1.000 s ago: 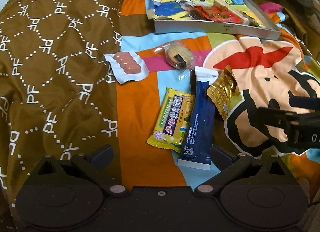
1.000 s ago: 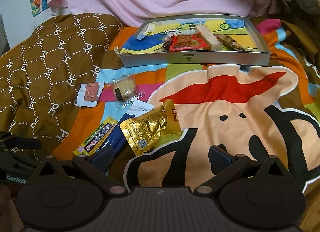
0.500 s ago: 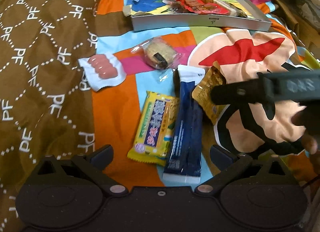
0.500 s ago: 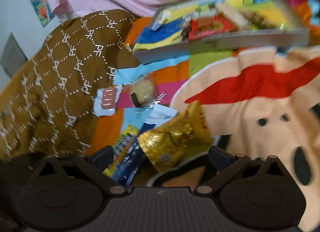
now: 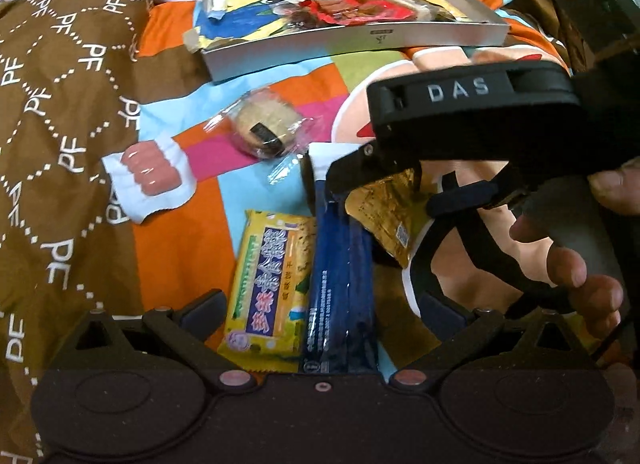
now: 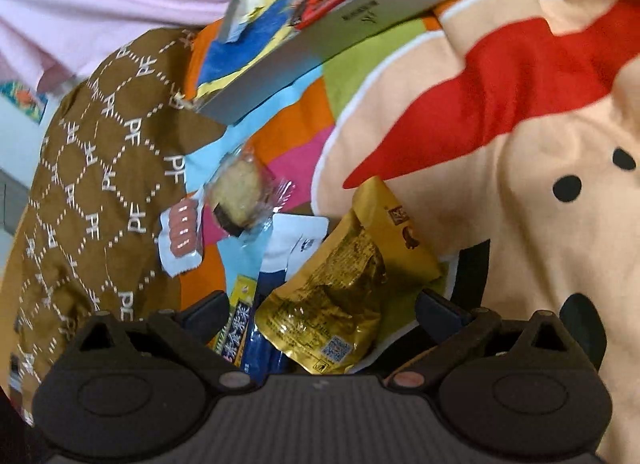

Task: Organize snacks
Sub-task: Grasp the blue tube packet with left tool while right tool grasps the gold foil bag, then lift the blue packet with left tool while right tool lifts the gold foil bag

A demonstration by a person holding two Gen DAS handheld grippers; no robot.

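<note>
Moved in over the gold pouch (image 6: 340, 304) — right gripper (image 6: 320, 314) spread wide, pouch between fingers, ungripped. Five loose snacks, one tray (image 5: 360, 46). Left gripper (image 5: 320, 312) wide open, empty.

The left gripper (image 5: 320, 306) is held low and level, its two fingers spread wide apart. The right gripper (image 6: 322, 302) is tilted, its fingers likewise spread wide. In the left wrist view it reaches across from the right, with the person's right hand (image 5: 576, 260) curled around its handle.
</note>
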